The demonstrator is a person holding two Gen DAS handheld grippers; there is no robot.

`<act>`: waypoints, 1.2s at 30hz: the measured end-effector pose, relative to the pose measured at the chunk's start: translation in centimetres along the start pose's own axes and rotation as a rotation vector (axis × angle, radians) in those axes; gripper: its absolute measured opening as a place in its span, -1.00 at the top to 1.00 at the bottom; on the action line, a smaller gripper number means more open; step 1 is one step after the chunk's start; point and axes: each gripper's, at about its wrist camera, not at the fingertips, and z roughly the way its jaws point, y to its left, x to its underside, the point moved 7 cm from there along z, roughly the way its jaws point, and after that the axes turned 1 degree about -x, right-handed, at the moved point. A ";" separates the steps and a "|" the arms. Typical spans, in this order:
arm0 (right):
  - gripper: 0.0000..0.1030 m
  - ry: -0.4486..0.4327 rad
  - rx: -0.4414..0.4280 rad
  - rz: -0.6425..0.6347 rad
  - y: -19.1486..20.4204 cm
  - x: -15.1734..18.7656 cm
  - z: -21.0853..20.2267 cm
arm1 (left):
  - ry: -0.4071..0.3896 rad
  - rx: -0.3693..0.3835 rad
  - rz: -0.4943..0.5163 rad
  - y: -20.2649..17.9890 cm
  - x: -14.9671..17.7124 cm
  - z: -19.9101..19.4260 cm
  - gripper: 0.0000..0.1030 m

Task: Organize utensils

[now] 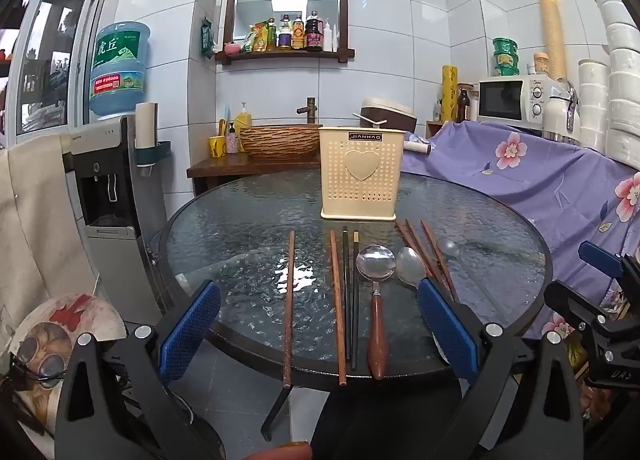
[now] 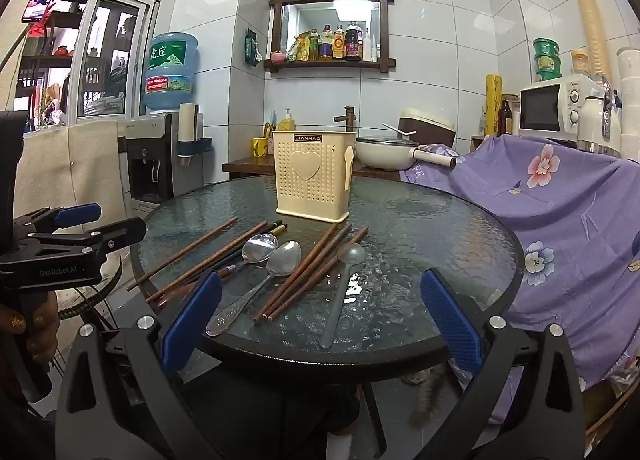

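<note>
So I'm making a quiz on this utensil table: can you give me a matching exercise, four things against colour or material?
Things:
1. utensil holder
2. ladle handle
3. table top
4. cloth beside the table

Descriptions:
A. purple with flowers
B. cream, heart on the front
C. brown wood
D. textured glass

Pairs: 1-B, 2-C, 3-D, 4-A

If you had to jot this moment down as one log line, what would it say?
left hand-held gripper: open, empty | right hand-held gripper: open, empty | chopsticks, spoons: on glass table | cream utensil holder: upright
</note>
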 end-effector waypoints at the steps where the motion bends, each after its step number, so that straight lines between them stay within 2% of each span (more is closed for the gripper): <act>1: -0.91 -0.003 0.000 0.000 0.0 0.0 0.0 | -0.001 -0.003 0.000 0.0 0.0 0.0 -0.89; 36: -0.91 -0.010 0.002 0.002 0.0 0.0 -0.2 | -0.009 0.000 0.002 0.1 -0.1 -0.2 -0.89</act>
